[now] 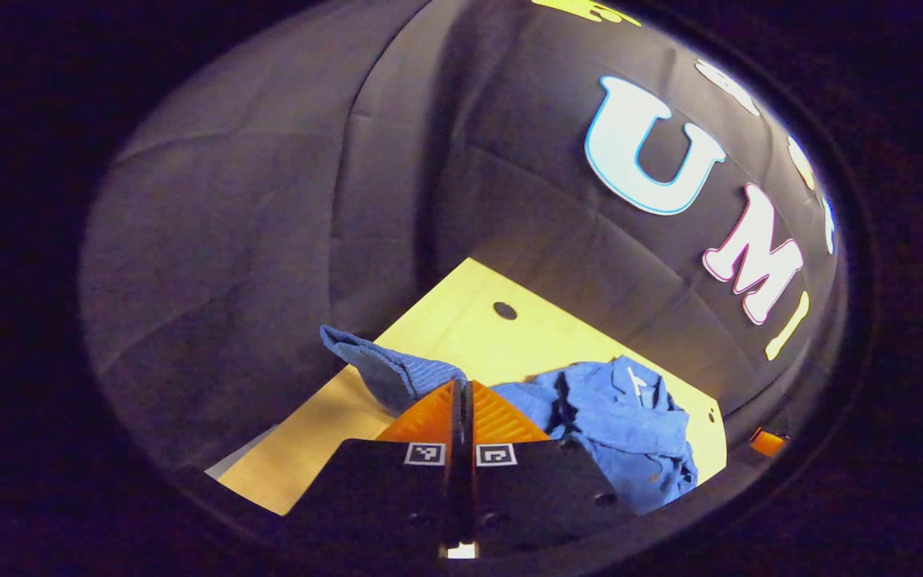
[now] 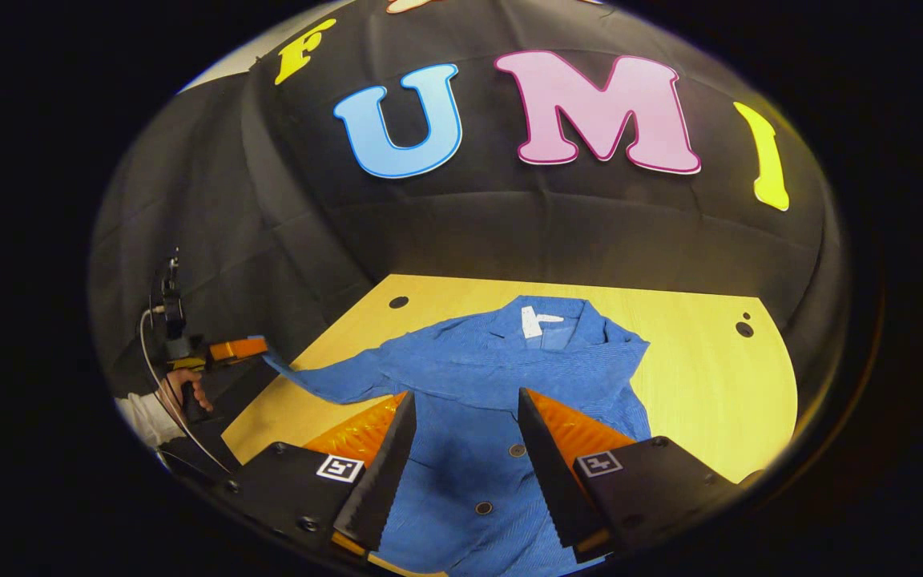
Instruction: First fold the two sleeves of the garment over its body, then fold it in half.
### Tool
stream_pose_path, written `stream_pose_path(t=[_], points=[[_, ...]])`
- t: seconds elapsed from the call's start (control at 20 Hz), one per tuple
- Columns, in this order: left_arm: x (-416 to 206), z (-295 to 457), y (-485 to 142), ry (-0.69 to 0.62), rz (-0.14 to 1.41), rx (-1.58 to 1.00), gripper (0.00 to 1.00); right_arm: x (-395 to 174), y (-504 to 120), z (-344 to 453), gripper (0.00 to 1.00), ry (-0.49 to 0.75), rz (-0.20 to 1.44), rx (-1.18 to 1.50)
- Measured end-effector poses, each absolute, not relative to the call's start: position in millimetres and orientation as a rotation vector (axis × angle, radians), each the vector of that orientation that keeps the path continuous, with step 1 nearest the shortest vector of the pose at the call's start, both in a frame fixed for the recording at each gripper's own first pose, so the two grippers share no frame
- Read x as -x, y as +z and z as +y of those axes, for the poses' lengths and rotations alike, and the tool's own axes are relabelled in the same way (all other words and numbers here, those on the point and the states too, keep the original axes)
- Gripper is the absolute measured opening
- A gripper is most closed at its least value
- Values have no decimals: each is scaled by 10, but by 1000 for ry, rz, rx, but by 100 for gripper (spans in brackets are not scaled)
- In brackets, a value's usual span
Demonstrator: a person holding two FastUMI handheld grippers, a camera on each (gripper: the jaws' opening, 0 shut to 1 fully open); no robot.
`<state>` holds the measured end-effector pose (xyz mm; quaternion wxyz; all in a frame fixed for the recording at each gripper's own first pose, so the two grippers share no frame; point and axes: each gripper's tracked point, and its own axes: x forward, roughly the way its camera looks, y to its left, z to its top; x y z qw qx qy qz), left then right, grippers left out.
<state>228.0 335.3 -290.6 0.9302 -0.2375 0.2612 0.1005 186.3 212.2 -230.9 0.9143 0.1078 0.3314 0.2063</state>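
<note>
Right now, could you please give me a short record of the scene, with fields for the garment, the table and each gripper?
garment: blue buttoned shirt, front up, collar toward the wall
sleeve: one sleeve pulled out sideways and lifted off the table
table: light wooden top
left gripper: shut on the sleeve end
right gripper: open, above the shirt's body
fold progress: no sleeve folded over yet

My blue finely ribbed button-front garment (image 2: 461,449) carries dark round buttons (image 2: 517,450) and a white neck label (image 2: 531,321). Under it, my pale yellow wooden tabletop (image 2: 710,385) shows faint grain and dark round holes (image 2: 743,328). My cuff (image 2: 139,417) is white.
</note>
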Motion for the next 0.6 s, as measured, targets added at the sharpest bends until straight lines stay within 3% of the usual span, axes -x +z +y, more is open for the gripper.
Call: stream_pose_path(t=[0.3,0.6], points=[[-2947,2158,-2123,22,428,485,0,-1704,-2277,1593,81,377,661,-191],[-3502,670,-1926,-188,462,458,0,-1450,-2438,924,81,329,683,-173]])
